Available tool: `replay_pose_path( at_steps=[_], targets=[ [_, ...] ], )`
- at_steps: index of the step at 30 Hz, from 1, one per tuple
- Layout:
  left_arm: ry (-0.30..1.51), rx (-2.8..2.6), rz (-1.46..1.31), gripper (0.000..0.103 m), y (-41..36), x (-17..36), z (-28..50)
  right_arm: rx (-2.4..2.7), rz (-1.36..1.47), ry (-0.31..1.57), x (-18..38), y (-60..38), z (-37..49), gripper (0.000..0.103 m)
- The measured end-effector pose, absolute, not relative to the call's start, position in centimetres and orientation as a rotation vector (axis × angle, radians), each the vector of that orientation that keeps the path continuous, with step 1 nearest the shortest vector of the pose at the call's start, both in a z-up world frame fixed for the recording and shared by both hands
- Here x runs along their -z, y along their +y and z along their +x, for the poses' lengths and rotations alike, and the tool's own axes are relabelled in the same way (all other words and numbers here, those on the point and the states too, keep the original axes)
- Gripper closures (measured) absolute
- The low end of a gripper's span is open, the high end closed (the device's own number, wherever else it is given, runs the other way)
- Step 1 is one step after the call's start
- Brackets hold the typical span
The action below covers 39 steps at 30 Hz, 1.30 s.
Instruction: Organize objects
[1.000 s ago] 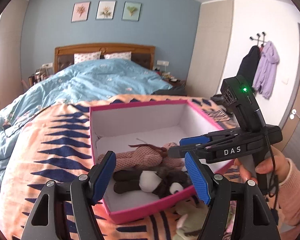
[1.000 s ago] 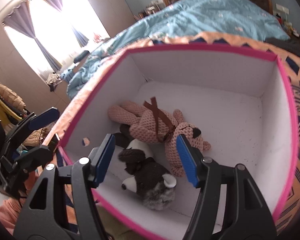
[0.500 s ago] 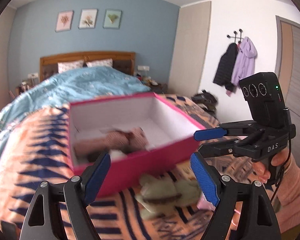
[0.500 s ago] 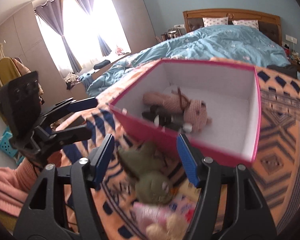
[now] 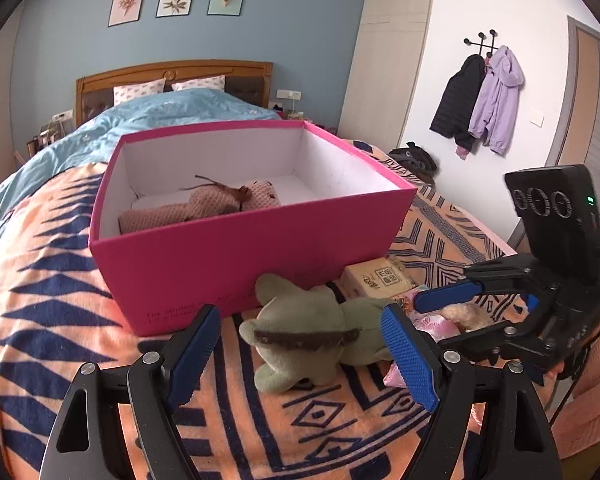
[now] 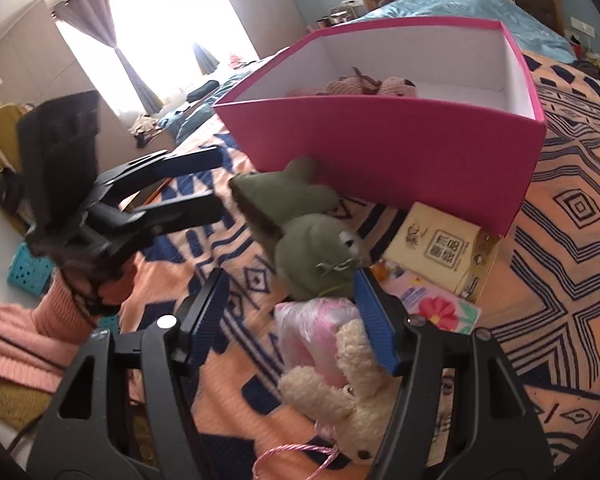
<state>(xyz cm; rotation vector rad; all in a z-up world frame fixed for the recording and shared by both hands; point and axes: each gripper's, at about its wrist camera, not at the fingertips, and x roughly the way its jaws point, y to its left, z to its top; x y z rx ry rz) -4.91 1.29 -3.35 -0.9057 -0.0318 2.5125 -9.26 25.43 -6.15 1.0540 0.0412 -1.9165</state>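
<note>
Left wrist view: the left tongs [image 5: 300, 344] have pulled back out of the pink box [image 5: 244, 256] within the last second and now hang open and empty over the green plush toy [image 5: 312, 336], which lies on the bed's patterned blanket [image 5: 52, 296] right against the box's near wall. That suggests the next pick is starting. The toy is soft and limp, with a brown stripe along its back. To its right, the right tongs [image 6: 292, 316], also open, hover over a cream bear [image 6: 340, 392] and a pink packet [image 6: 312, 320].
</note>
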Motion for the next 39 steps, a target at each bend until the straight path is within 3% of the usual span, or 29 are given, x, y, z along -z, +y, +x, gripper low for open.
replay_pose_path(
  at_steps=[7, 17, 26, 39],
  targets=[
    [-0.040, -2.519, -0.917, 0.019, 1.2, 3.7, -4.8, 1.988, 0.984, -0.055, 4.4, 27.4, -9.4, 0.037],
    [-0.083, -2.502, -0.986, 0.021, 0.8, 4.8, -6.5, 1.966, 1.133, -0.047, 7.5, 24.8, -10.5, 0.037],
    [-0.096, -2.412, -1.076, 0.050, 1.4, 6.2, -7.0, 1.977, 1.180, -0.060, 8.7, 24.4, -10.7, 0.037],
    [-0.088, -2.452, -0.990, 0.046, 1.5, 3.7, -4.2, 2.042, 1.077, 0.007, 6.5, 23.9, -10.1, 0.047]
  ],
)
